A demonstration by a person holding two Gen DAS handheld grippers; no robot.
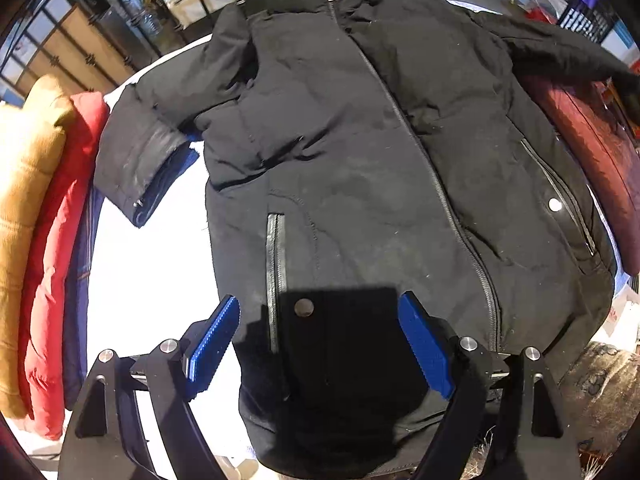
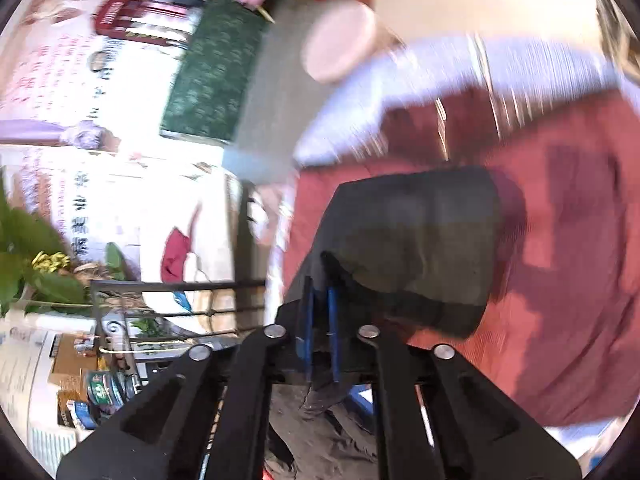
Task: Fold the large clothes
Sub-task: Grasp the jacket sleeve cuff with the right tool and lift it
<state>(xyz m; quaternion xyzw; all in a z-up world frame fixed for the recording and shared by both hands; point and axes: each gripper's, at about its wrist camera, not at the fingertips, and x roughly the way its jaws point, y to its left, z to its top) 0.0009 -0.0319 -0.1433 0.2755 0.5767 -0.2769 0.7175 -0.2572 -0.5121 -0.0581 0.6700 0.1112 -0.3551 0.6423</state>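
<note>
A black padded zip-front jacket [image 1: 360, 152] is lying front-up and spread across a white-covered table [image 1: 160, 272], collar at the far end, hem nearest the left wrist camera. Three folded garments are sitting along the table's left edge: one tan quilted coat [image 1: 24, 208], one red padded coat [image 1: 60, 240] and one dark navy garment [image 1: 80, 280], pressed side by side. One dark red garment [image 1: 588, 148] is lying beneath the jacket's right flank. A black iron railing [image 1: 132, 28] is standing beyond the table.

The left gripper [image 1: 320, 344] is pointing steeply down over the jacket's hem, its blue-padded jaws standing wide apart with nothing between them (its shadow is falling on the cloth beside one snap button [image 1: 304, 307]).

The right gripper [image 2: 320, 312] is angling down over the dark red garment [image 2: 560, 220]; the view is blurred. Its jaws are standing close together and clamping a fold of the jacket's black sleeve [image 2: 408, 240], which is hanging forward from the pads.

Two zipped pockets are showing on the jacket.
</note>
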